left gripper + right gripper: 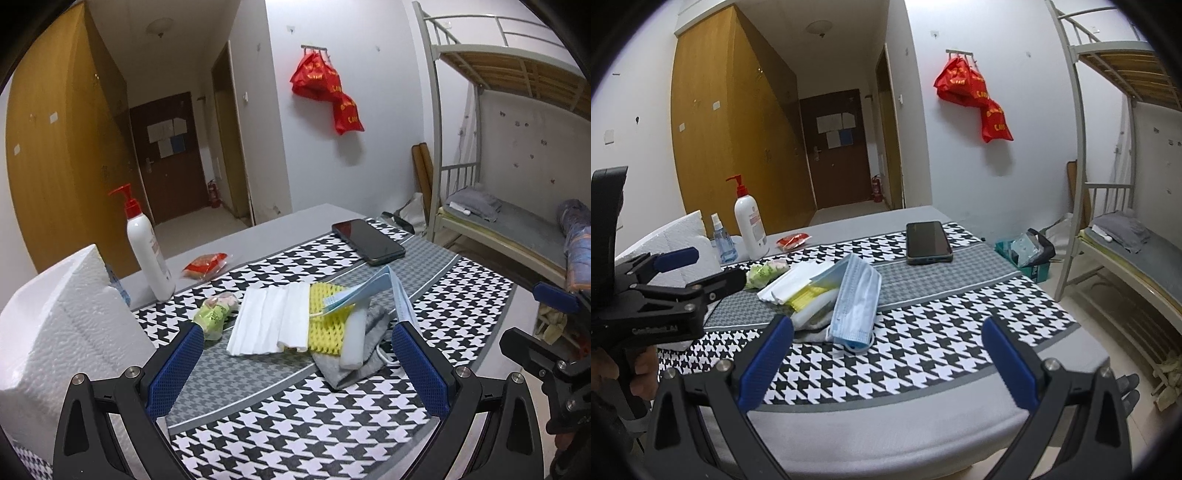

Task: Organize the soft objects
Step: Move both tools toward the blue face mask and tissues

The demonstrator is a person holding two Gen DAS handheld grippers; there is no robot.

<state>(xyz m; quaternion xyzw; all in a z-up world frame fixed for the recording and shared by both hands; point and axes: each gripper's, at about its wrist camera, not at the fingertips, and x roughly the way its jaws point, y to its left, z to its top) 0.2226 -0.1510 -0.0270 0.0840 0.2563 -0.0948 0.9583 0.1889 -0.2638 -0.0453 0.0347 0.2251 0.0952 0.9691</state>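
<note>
A pile of soft things lies mid-table on the houndstooth cloth [295, 435]. It holds a folded white tissue [269, 321], a yellow foam net [328, 317], a blue face mask [369, 291] propped on top, a white foam strip [352, 339] and a grey cloth [354, 365]. A green packet [214, 314] sits just left of the pile. My left gripper [297, 365] is open, just short of the pile. In the right wrist view the mask [857, 302] drapes over the tissue [798, 280] and net [809, 295]. My right gripper [888, 363] is open and empty, near the table's front.
A white foam box [62, 332] stands at the left. Behind it are a pump bottle [750, 225] and a small spray bottle [722, 243]. A red snack packet [205, 266] and a phone [928, 242] lie farther back. A bunk bed [1126, 240] stands to the right.
</note>
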